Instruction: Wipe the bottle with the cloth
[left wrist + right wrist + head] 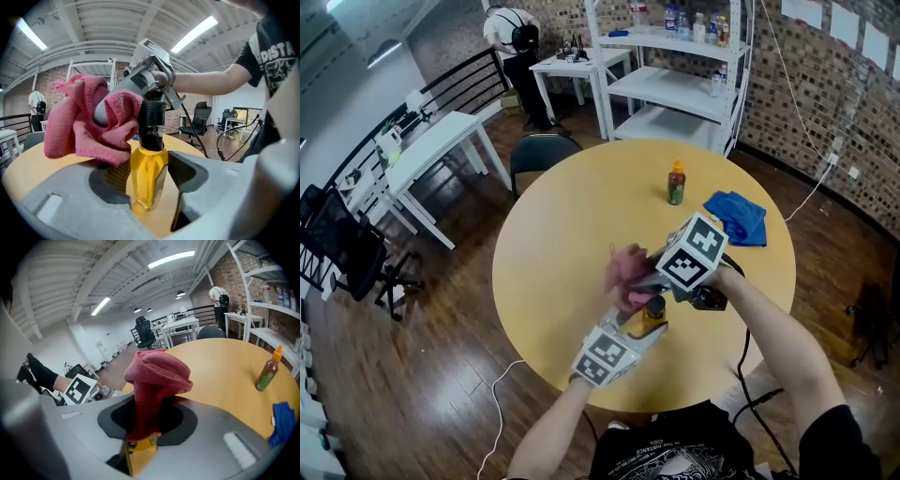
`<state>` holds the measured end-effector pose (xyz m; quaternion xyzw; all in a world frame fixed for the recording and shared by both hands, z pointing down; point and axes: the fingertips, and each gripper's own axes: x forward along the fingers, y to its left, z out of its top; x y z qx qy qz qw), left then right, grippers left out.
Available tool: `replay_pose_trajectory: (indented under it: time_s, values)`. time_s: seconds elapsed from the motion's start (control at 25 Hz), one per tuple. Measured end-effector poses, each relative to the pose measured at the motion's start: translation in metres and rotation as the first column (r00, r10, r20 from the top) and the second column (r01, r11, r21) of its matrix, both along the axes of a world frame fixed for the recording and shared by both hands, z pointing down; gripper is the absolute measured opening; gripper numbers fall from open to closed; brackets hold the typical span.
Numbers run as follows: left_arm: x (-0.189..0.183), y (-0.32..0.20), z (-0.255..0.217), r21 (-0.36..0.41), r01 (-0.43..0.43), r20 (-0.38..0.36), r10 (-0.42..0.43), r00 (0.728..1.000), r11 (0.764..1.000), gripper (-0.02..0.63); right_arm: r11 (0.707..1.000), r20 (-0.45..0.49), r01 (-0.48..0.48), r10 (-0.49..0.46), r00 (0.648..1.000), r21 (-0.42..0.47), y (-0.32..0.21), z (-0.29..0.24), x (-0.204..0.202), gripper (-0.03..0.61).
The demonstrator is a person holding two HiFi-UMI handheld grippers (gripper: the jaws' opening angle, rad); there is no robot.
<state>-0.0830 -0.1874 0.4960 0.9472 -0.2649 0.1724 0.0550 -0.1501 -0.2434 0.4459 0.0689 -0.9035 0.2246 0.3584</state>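
My left tool (638, 332) clamped on the yellow bottle (149, 173) with black cap, at the 6 o'clock side of the round counter (567, 225), my right tool (144, 427) closed on the pink cloth (157, 376), the cloth touching the bottle neck from 11 o'clock.

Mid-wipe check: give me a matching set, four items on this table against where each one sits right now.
Items:
1. yellow bottle
2. pink cloth
3. blue cloth
4. green bottle

Places:
A. lying on the table, untouched
B. between the jaws of the left tool
C. standing alone on the table
D. clamped in the right tool

Pairs: 1-B, 2-D, 3-A, 4-C.
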Motion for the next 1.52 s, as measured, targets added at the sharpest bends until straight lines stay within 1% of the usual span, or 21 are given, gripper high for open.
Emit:
replay_pose_trajectory:
  time_s: [0.08,0.16,0.28,0.4,0.52,0.64,0.68,0.76,0.84,0.92,1.0,1.12,1.36,1.44,1.52]
  values:
    - [0.000,0.001,0.001,-0.006,0.001,-0.007,-0.001,1.000,1.000,0.252,0.999,0.018,-0.044,0.045,0.999,-0.018,-0.004,0.003,0.010,0.100]
    - [-0.001,0.001,0.001,-0.009,0.001,-0.014,-0.002,1.000,1.000,0.252,0.997,0.015,-0.071,0.071,0.997,-0.034,-0.004,0.009,0.019,0.100]
    - [-0.002,-0.001,0.000,-0.010,0.003,-0.014,-0.003,1.000,1.000,0.252,0.994,0.014,-0.105,0.105,0.994,-0.024,-0.007,0.013,0.027,0.100]
    - [-0.001,-0.002,0.000,-0.006,0.002,-0.006,-0.002,1.000,1.000,0.252,0.988,0.051,-0.150,0.148,0.988,0.027,-0.013,0.000,0.028,0.100]
    - [-0.001,-0.001,0.003,-0.005,0.002,-0.004,-0.002,1.000,1.000,0.252,0.971,0.144,-0.201,0.182,0.973,0.129,-0.017,-0.042,0.023,0.100]
    - [-0.002,0.000,0.003,-0.009,0.002,-0.005,-0.002,1.000,1.000,0.252,0.956,0.259,-0.221,0.168,0.951,0.195,-0.005,-0.088,0.015,0.100]
    - [-0.002,0.000,0.003,-0.008,0.002,-0.003,-0.002,1.000,1.000,0.252,0.954,0.284,-0.217,0.154,0.946,0.206,0.001,-0.096,0.012,0.100]
    - [-0.003,0.000,0.002,-0.007,0.001,-0.001,-0.001,1.000,1.000,0.252,0.957,0.301,-0.192,0.121,0.946,0.217,0.016,-0.100,0.006,0.100]
    - [-0.003,0.001,0.002,-0.010,0.002,-0.003,-0.002,1.000,1.000,0.252,0.963,0.292,-0.163,0.095,0.952,0.216,0.028,-0.090,0.001,0.100]
    - [-0.003,0.000,0.002,-0.012,0.001,-0.002,-0.001,1.000,1.000,0.252,0.966,0.275,-0.153,0.092,0.957,0.208,0.033,-0.076,0.001,0.100]
    - [-0.001,-0.001,0.002,-0.013,-0.001,-0.003,0.000,1.000,1.000,0.252,0.966,0.265,-0.158,0.101,0.959,0.204,0.034,-0.066,0.006,0.100]
    - [0.001,-0.002,0.001,-0.022,0.001,-0.008,-0.001,1.000,1.000,0.253,0.965,0.283,-0.174,0.115,0.952,0.195,0.031,-0.063,0.018,0.100]
    - [-0.001,-0.001,0.001,-0.023,0.001,-0.004,-0.001,1.000,1.000,0.252,0.954,0.294,-0.254,0.200,0.935,0.162,0.022,-0.052,0.048,0.100]
    - [-0.002,0.000,-0.001,-0.023,0.010,-0.004,-0.010,1.000,1.000,0.252,0.946,0.300,-0.291,0.239,0.924,0.143,0.020,-0.044,0.060,0.100]
    - [-0.002,-0.001,-0.002,-0.024,0.036,-0.008,-0.036,0.999,0.999,0.252,0.934,0.318,-0.335,0.282,0.905,0.124,0.018,-0.040,0.072,0.100]
